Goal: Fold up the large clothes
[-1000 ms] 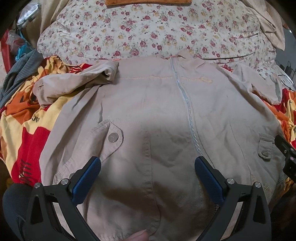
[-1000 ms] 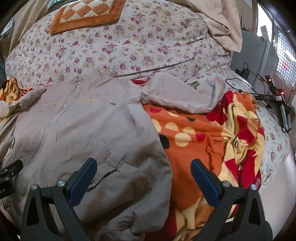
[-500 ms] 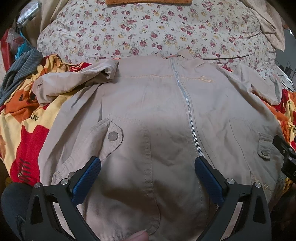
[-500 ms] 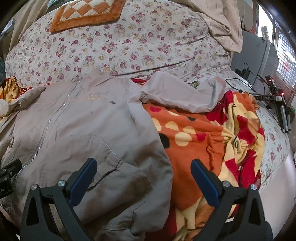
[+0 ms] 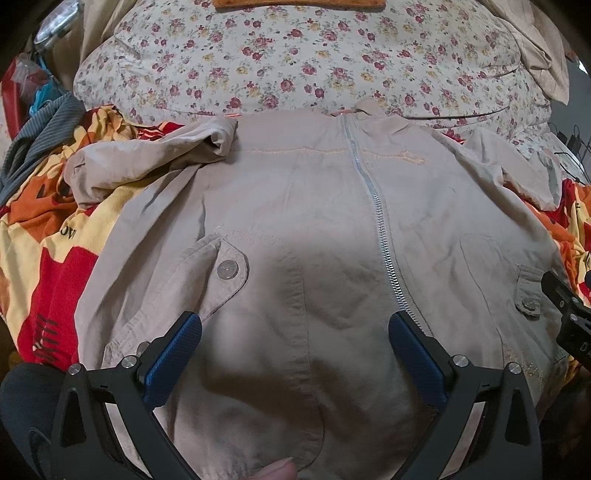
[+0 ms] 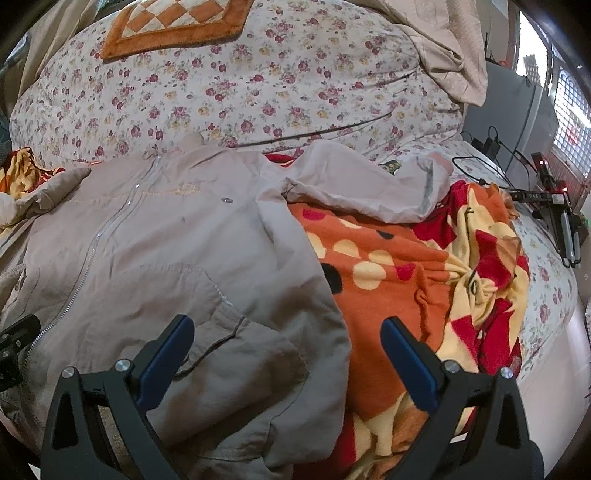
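We have a beige zip-up jacket (image 5: 314,221) spread front-up on the bed, zipper (image 5: 376,206) closed and running from the collar toward us, lying on an orange-red-yellow blanket (image 6: 424,266). Our left tongs (image 5: 295,341) hang spread wide over the lower left front panel, blue pads (image 5: 173,354) apart, nothing gripped; the snap pocket flap (image 5: 225,266) sits just beyond the left pad. Our right tongs (image 6: 286,345) are likewise released, spread wide over the jacket's lower right edge where the fabric meets the blanket, holding nothing. The left sleeve (image 5: 147,166) lies bunched, its cuff resting on the shoulder area. The right sleeve (image 6: 369,192) stretches sideways across the blanket, cuff near the bed's far side. Behind the collar sits a floral quilt (image 6: 258,85) with an orange checkered mat (image 6: 173,26) on top. A grey striped garment (image 5: 33,144) lies at the left edge of the bed. Cables and a power strip (image 6: 532,195) rest near the right side, by the window.
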A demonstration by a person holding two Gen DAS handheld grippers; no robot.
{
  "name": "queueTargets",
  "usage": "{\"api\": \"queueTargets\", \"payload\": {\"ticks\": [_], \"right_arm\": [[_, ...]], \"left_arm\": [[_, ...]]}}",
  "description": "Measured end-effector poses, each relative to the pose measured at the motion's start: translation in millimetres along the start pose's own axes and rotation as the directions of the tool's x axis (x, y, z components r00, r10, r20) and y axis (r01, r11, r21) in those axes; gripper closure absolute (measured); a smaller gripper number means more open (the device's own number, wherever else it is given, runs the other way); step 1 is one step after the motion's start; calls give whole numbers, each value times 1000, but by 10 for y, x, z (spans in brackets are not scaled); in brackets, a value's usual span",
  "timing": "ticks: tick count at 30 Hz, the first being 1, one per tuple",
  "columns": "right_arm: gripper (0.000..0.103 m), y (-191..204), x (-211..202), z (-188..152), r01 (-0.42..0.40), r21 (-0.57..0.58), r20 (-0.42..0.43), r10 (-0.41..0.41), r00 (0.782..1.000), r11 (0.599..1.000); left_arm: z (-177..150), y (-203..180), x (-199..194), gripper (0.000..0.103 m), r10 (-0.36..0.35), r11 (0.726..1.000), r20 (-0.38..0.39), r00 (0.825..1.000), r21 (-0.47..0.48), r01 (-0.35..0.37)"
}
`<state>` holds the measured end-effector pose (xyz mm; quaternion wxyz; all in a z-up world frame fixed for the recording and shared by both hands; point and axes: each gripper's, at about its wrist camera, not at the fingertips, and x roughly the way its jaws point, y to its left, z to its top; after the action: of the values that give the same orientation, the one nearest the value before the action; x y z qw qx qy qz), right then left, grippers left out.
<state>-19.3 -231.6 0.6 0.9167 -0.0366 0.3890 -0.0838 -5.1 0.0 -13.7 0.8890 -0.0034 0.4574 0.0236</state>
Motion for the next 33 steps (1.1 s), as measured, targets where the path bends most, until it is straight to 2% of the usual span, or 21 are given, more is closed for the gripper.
{"api": "queueTargets", "payload": {"ticks": [14,17,20,23,26,29,30,32,33], "right_arm": [[0,58,-23,25,-5,-9,7,5,1000,1000],[0,122,-110,196,-44,-35,38,45,998,998],[0,211,-116,533,-128,-75,50,132,990,989],[0,343,86,861,-225,-117,-1,227,974,967],[0,541,463,1008,-245,-161,-60,238,969,956],[0,657,831,934,-271,-109,-112,259,959,956],[0,677,946,882,-294,-79,-142,281,949,953],[0,701,1158,776,-324,-28,-213,311,926,946],[0,727,1229,720,-314,-33,-228,299,927,949]], "left_arm": [[49,30,-21,3,4,1000,3,1000,2,-4],[234,119,7,3,10,1000,15,1000,2,-10],[471,200,147,3,53,998,17,998,30,-54],[716,370,366,3,113,994,13,994,12,-113],[899,497,595,3,163,986,25,986,7,-164],[916,595,878,3,135,991,-38,990,-9,-136],[866,601,989,2,125,992,-73,989,-9,-126],[806,663,977,1,90,995,-18,996,-48,-91],[781,695,962,1,69,996,-14,998,-49,-70]]}}
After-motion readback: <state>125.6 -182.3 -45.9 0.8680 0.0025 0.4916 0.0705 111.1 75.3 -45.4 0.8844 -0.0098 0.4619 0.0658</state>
